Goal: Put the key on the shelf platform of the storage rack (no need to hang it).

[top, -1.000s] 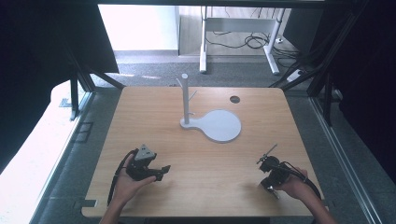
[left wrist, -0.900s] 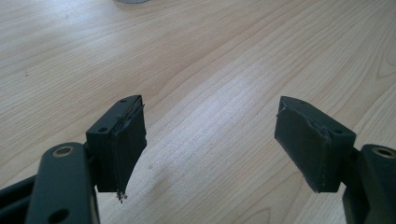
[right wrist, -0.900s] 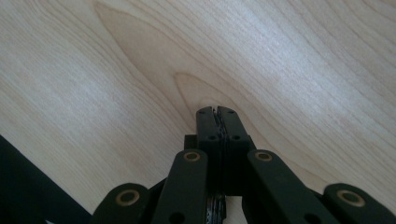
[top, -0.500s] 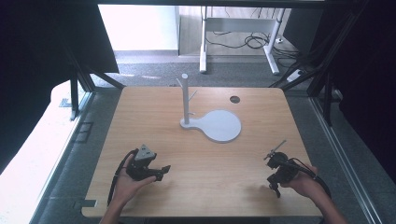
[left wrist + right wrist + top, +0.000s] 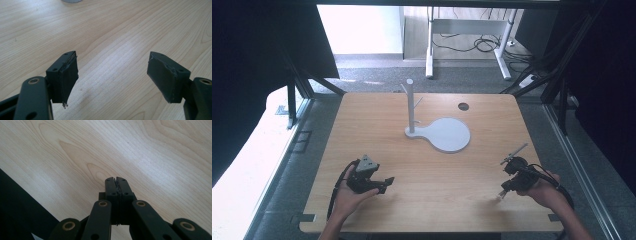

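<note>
While the high view looked down on the wooden desk (image 5: 427, 200), a white stand (image 5: 411, 107) with a round flat base (image 5: 447, 134) stood at mid-desk, a dark round hole (image 5: 463, 106) just beyond that base. Nearer than the stand and off to its left, the left gripper (image 5: 384, 182) sat low in a hand (image 5: 349, 195); nearer and to its right, the right gripper (image 5: 504, 187) pointed at the desk's front edge.

Over to the left gripper view: left gripper (image 5: 112, 77) spread wide, released, bare wood between the jaws.

Right gripper view: right gripper (image 5: 116, 182) clenched tight, jaws pressed together on nothing, just above the desk (image 5: 150, 157).
</note>
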Demonstrator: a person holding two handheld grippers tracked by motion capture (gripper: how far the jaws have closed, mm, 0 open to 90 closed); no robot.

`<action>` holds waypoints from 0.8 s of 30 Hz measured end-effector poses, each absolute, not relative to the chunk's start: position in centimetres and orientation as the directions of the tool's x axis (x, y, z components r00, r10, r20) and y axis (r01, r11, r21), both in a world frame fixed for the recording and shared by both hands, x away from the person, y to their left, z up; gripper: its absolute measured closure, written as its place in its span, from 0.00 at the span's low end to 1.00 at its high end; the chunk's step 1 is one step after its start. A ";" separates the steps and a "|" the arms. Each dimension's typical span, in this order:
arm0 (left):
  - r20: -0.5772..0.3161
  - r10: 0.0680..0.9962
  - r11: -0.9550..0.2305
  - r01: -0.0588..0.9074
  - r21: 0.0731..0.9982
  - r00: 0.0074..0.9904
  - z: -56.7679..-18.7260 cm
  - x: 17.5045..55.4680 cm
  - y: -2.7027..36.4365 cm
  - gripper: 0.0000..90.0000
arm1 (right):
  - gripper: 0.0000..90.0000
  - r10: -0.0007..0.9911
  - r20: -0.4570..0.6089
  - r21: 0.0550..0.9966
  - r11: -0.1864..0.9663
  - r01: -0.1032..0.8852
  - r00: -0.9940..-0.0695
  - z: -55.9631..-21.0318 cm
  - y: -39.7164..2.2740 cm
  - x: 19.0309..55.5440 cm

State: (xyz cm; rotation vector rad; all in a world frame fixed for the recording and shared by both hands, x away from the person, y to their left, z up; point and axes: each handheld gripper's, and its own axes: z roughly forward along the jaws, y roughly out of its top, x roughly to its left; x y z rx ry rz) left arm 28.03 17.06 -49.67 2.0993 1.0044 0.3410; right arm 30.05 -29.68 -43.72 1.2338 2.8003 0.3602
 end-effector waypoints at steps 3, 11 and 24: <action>-0.085 0.753 -0.391 0.548 0.740 0.652 -49.7 28.0 17.0 0.28 | 0.99 0.733 0.034 0.241 0.654 0.717 -0.680 -43.4 -29.6 30.2; -0.082 0.752 -0.394 0.547 0.739 0.653 -49.7 28.0 17.1 0.28 | 0.99 0.734 0.034 0.249 0.651 0.717 -0.678 -42.8 -29.6 30.5; -0.081 0.753 -0.393 0.545 0.741 0.653 -49.6 28.0 17.1 0.28 | 0.99 0.728 0.033 0.278 0.652 0.706 -0.685 -41.6 -28.8 31.5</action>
